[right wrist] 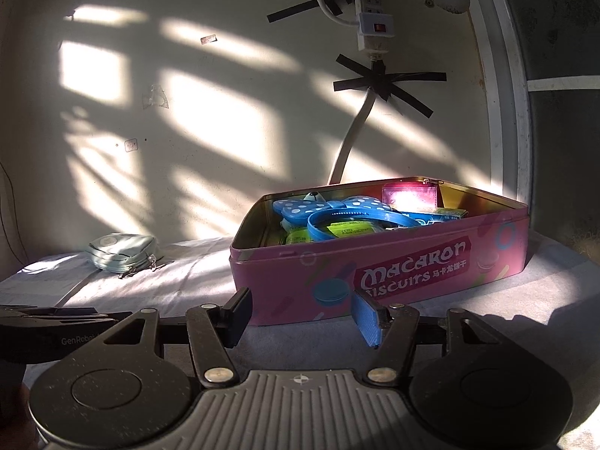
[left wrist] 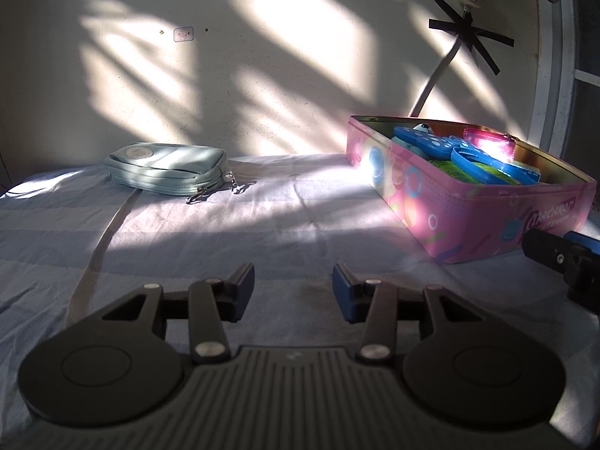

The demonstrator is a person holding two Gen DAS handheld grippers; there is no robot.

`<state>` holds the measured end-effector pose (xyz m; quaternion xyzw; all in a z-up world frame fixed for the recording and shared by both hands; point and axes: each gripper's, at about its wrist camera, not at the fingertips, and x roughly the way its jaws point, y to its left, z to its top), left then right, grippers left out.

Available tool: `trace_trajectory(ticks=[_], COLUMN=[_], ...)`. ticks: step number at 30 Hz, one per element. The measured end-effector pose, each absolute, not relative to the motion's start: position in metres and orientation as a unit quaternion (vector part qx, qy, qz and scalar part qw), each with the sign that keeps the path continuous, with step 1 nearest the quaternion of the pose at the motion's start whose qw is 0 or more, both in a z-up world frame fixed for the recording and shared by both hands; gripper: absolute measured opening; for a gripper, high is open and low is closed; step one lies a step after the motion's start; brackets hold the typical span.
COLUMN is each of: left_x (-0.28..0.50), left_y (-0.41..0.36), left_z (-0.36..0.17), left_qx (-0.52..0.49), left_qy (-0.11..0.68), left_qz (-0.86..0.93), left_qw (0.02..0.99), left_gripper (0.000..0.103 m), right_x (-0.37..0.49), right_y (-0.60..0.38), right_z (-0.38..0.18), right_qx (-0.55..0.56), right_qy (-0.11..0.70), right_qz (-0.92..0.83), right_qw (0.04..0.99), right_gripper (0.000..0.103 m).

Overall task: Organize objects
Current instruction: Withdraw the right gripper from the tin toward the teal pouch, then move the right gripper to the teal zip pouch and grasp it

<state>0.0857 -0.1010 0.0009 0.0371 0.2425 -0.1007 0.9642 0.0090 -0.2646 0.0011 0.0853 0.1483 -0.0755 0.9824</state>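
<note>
Right wrist view places the right gripper (right wrist: 300,317) low over the pale blue cloth-covered table (right wrist: 468,322), fingers spread wide and holding nothing, just in front of the pink rectangular "Macaron Biscuits" tin (right wrist: 412,266). Risk noted: the tin stands open and piled to its rim, so a blue polka-dot bow headband (right wrist: 330,212) lying on top could snag or spill if a finger catches it; the likely cause is glare, since strong sunlight washes out a pink pouch (right wrist: 410,197) at the far wall of the tin. The light tin may also slide on the loose cloth if pushed. Left gripper (left wrist: 293,292) likewise stands wide and empty, facing bare cloth. A mint-green zippered fabric pouch (left wrist: 168,168) lies closed, well apart to the left of the tin, near the wall, zipper pulls toward the camera.
</note>
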Motion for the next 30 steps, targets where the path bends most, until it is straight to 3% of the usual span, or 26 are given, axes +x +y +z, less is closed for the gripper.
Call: trace_trajectory(ticks=[18,30], left_x=[0.134,0.174], left_y=[0.012,0.092], left_z=[0.016,0.008], left_qx=[0.057,0.005], left_qy=[0.237,0.256], left_qz=[0.003,0.065], left_qw=[0.970,0.965], left_gripper=[0.052,0.053], right_x=[0.067,0.130], right_y=[-0.163,-0.106], right_z=[0.011,0.008], right_qx=[0.030,-0.008], right_qy=[0.199,0.230], right_qz=[0.060,0.091], right_qw=[0.978,0.969], right_gripper=[0.056,0.059])
